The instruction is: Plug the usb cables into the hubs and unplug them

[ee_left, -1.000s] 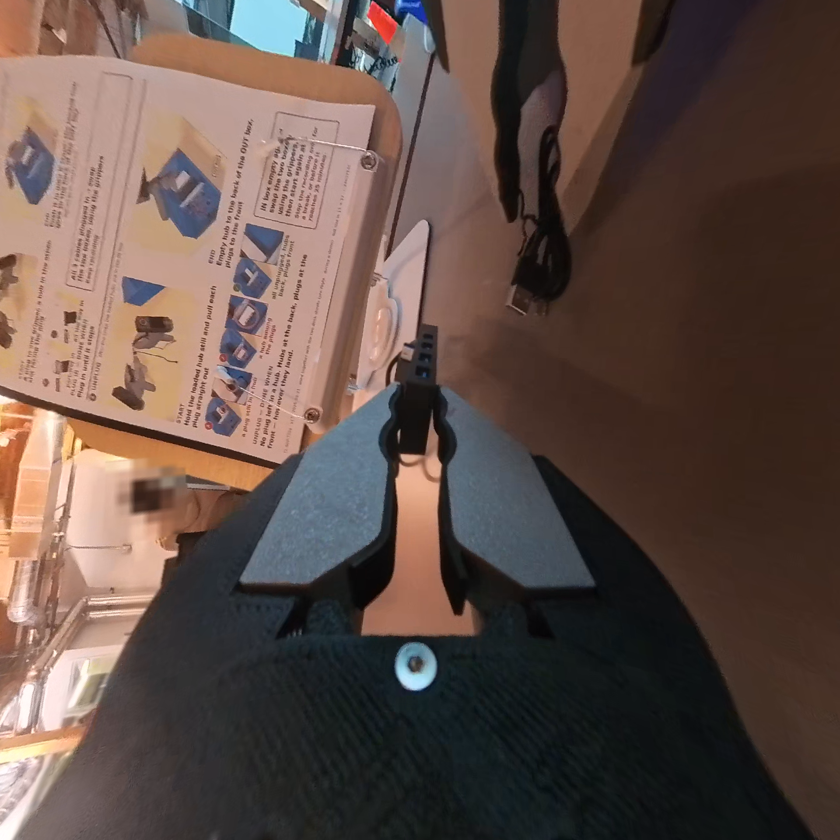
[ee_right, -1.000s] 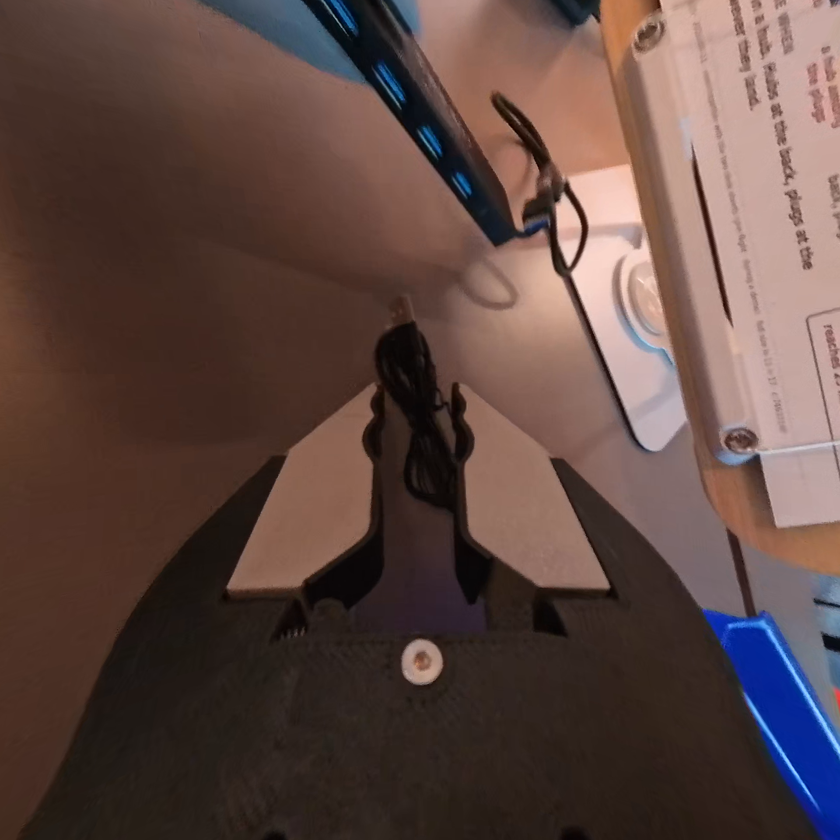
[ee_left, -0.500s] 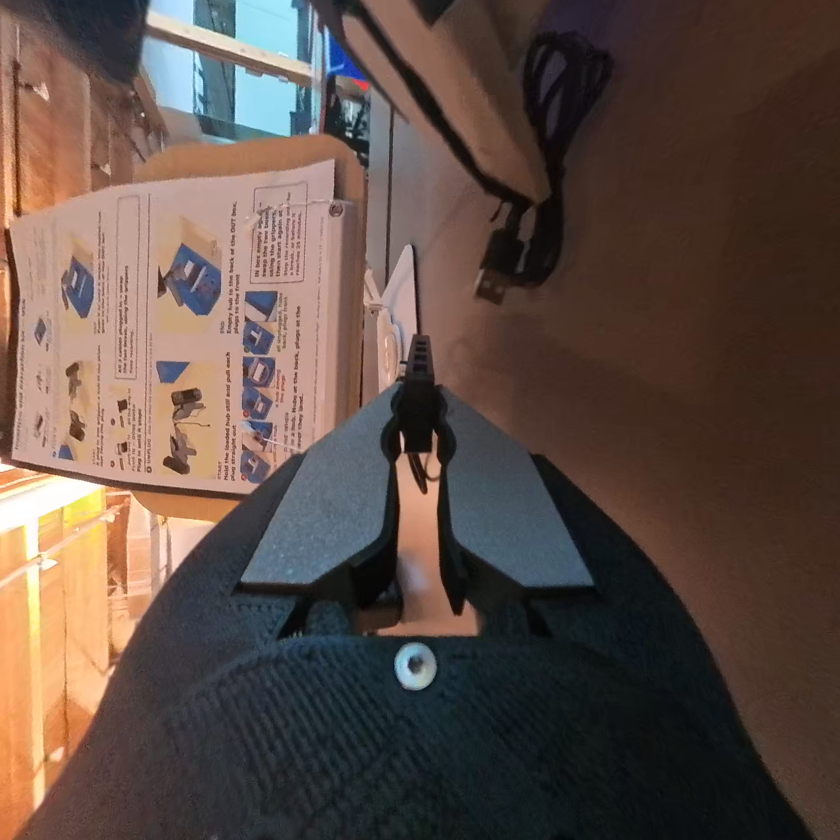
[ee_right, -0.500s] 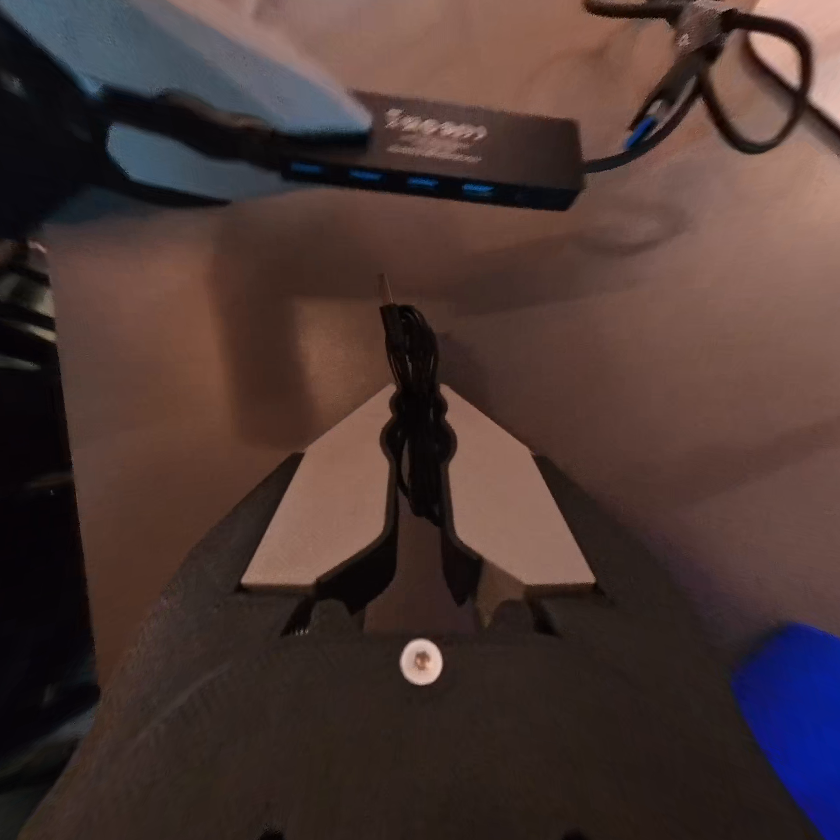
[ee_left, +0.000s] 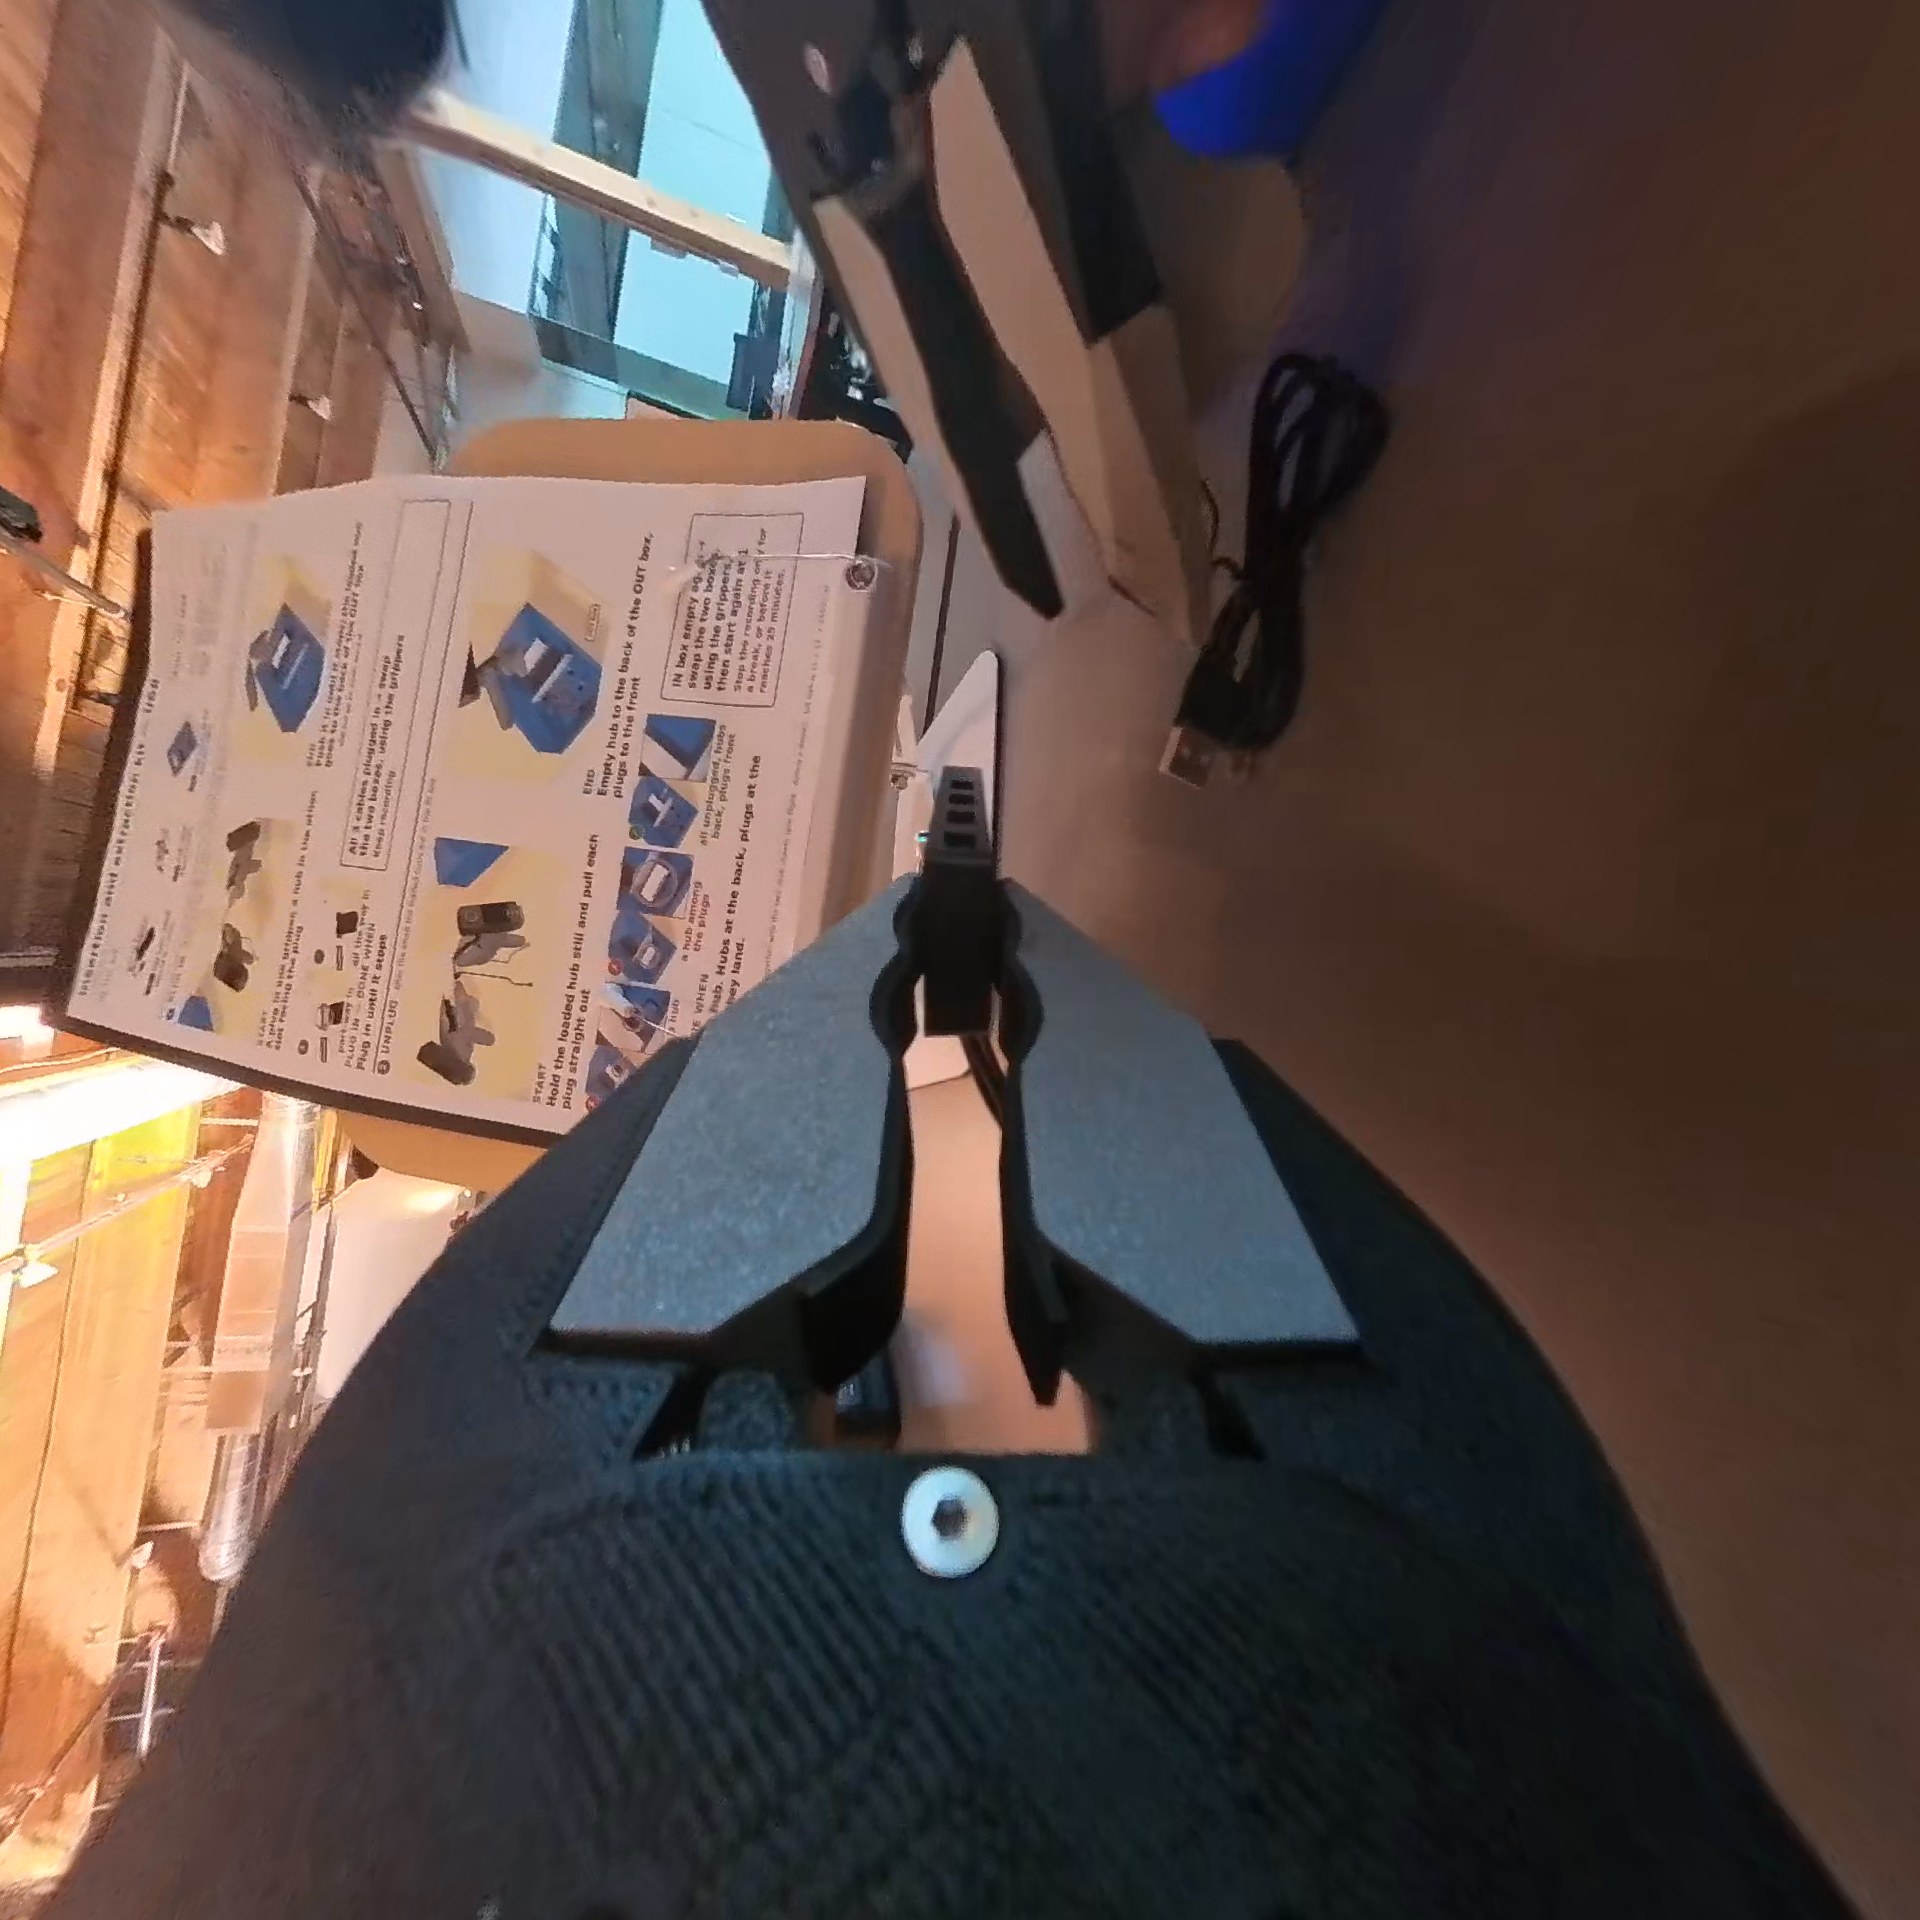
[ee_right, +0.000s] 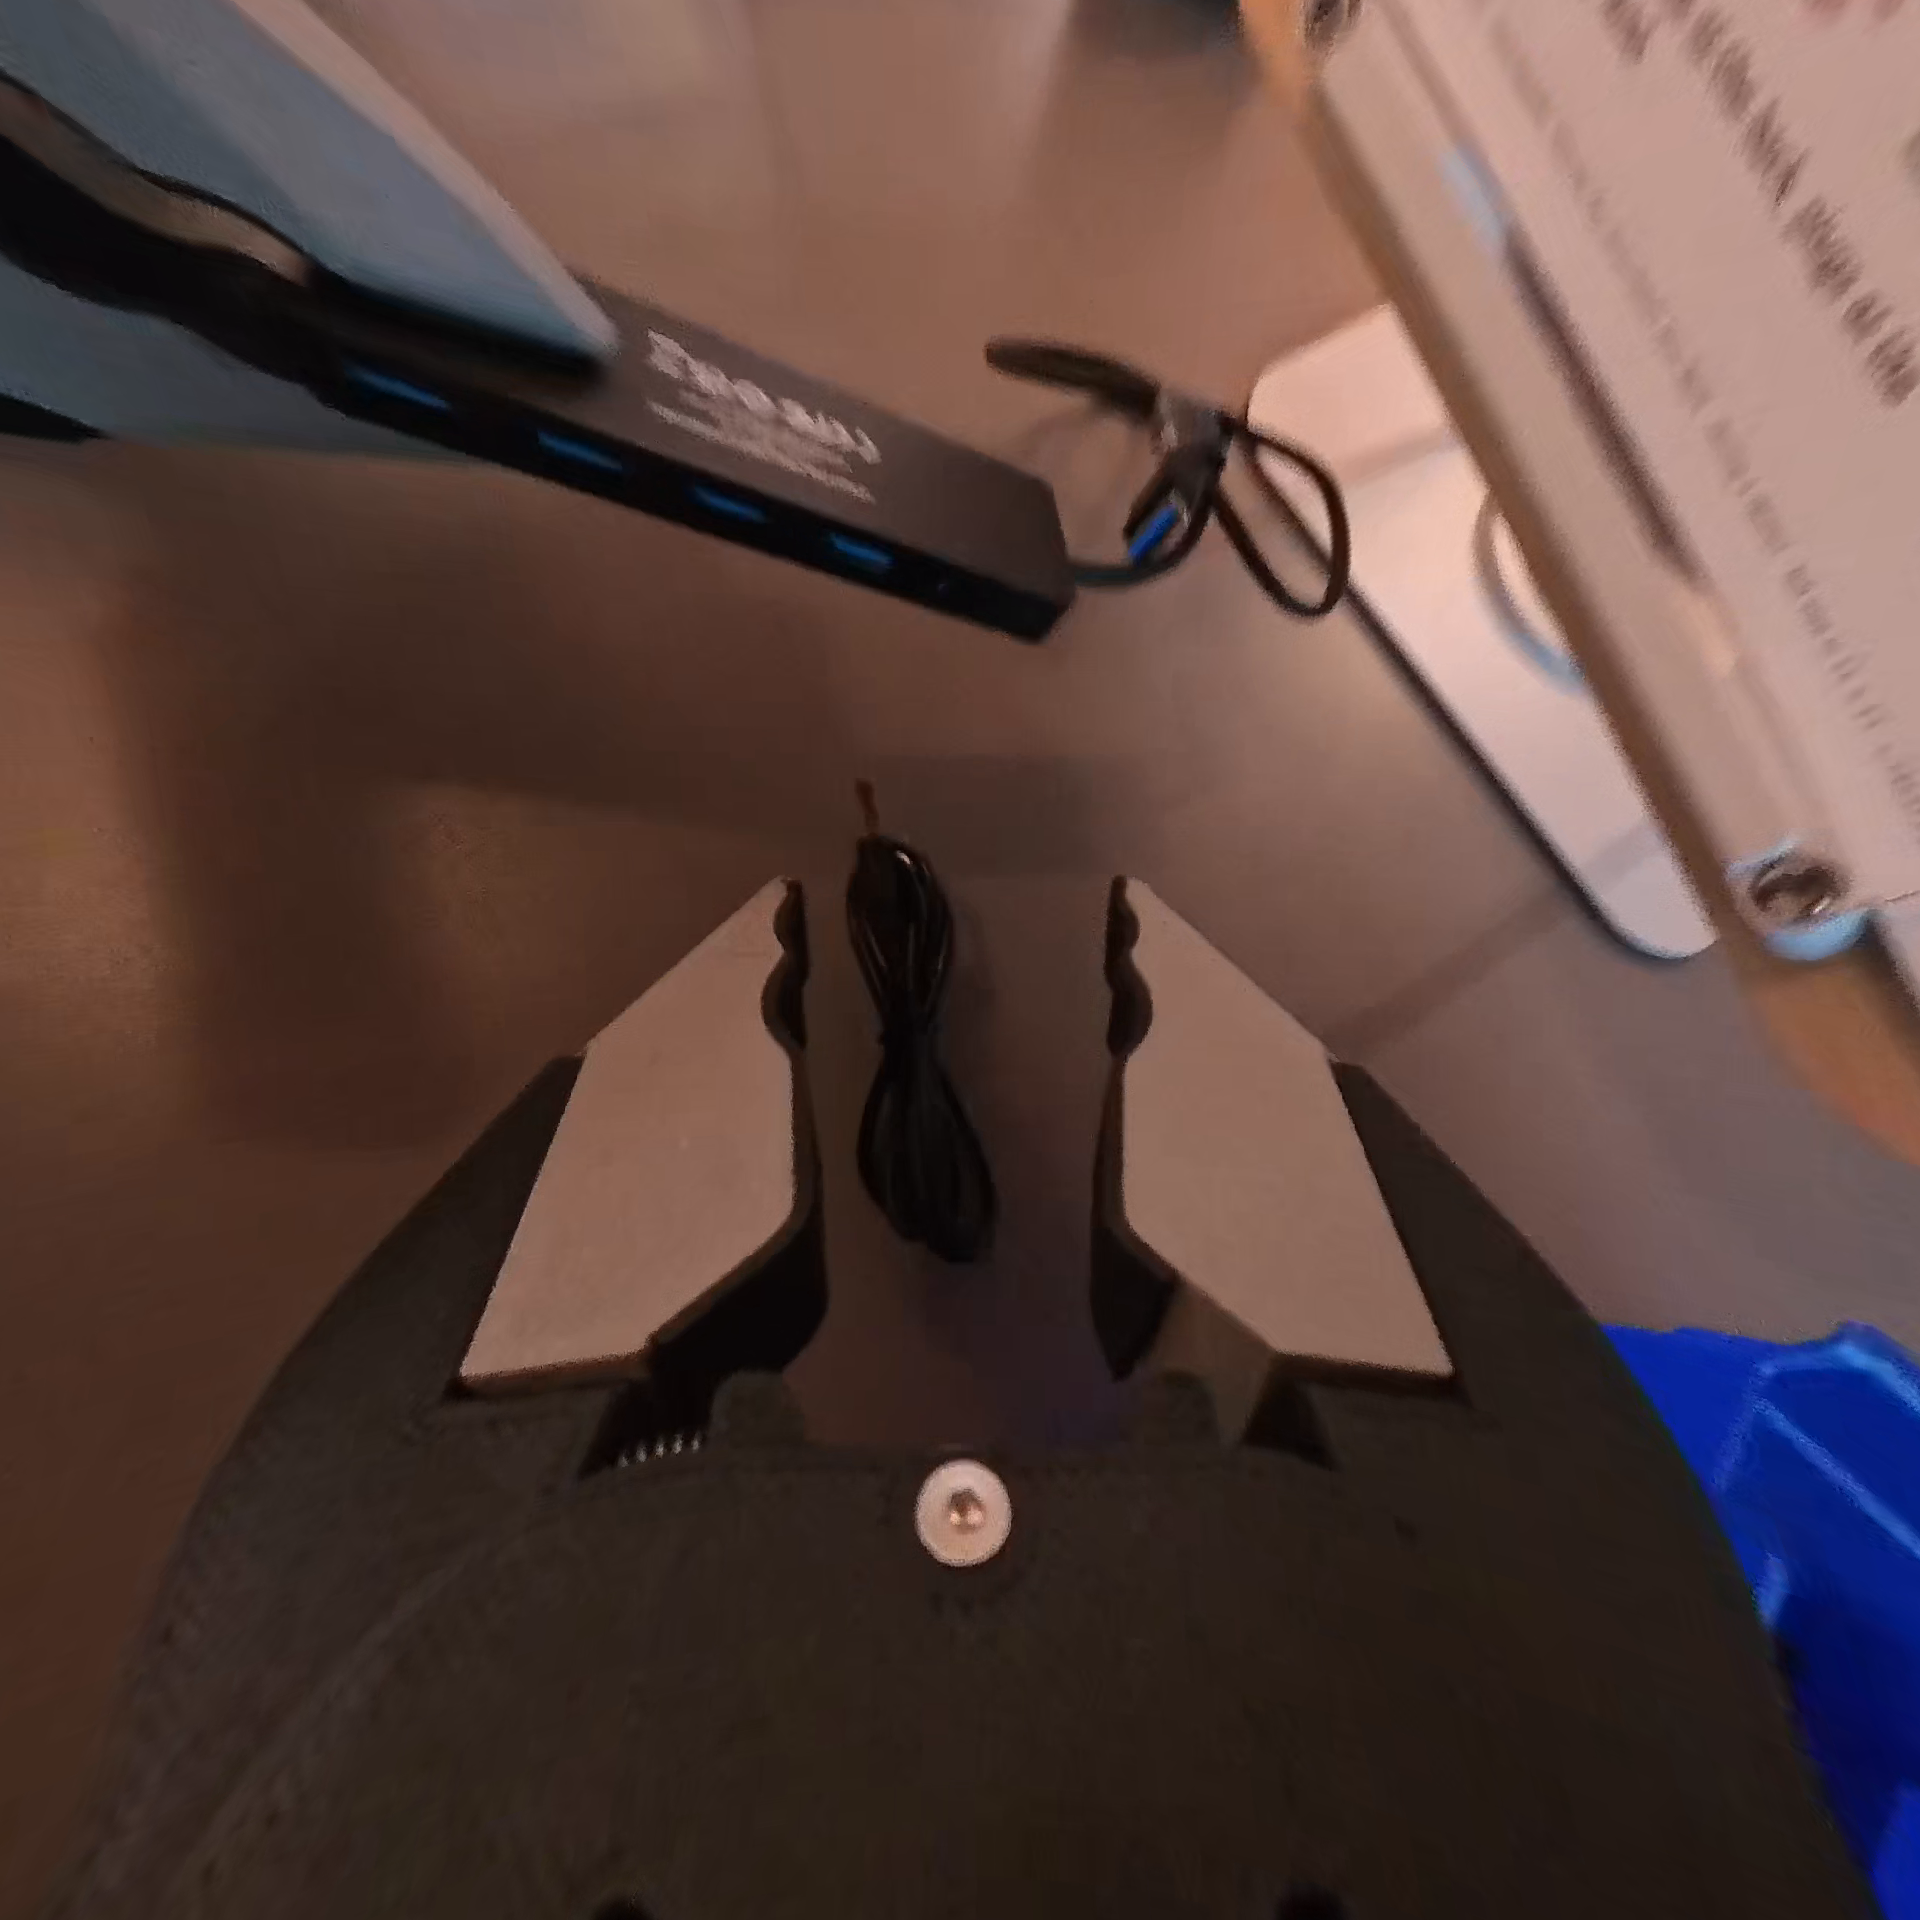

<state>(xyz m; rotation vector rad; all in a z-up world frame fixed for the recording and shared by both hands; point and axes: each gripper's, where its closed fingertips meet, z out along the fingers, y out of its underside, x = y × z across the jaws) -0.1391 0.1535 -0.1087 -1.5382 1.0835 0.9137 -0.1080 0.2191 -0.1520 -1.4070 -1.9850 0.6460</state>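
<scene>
Brown and dimly lit, the surface (ee_right: pixel 1351 831) is filling both wrist views, with a laminated instruction sheet (ee_left: pixel 468 790) on a wooden board standing behind it. The left gripper (ee_left: pixel 958 935) is holding a black usb hub (ee_left: pixel 958 862) edge-on, its jaws clamped on the hub's near end so that the row of ports is sticking out beyond the tips. In the right wrist view the same hub is showing side-on, well ahead of that gripper's jaws, its blue ports facing them and its short tail cable (ee_right: pixel 1247 499) looping off to the right. The right gripper (ee_right: pixel 954 925) is hovering over the surface with its jaws spread wide apart and gripping nothing. A bundled black usb cable (ee_right: pixel 914 1049) is lying on the surface between those open jaws, touching neither, with its metal plug (ee_right: pixel 864 805) pointing forward just past the tips toward the hub. A blue bin (ee_right: pixel 1787 1455) is sitting at the right of the jaws, partly cut off by the frame edge.
</scene>
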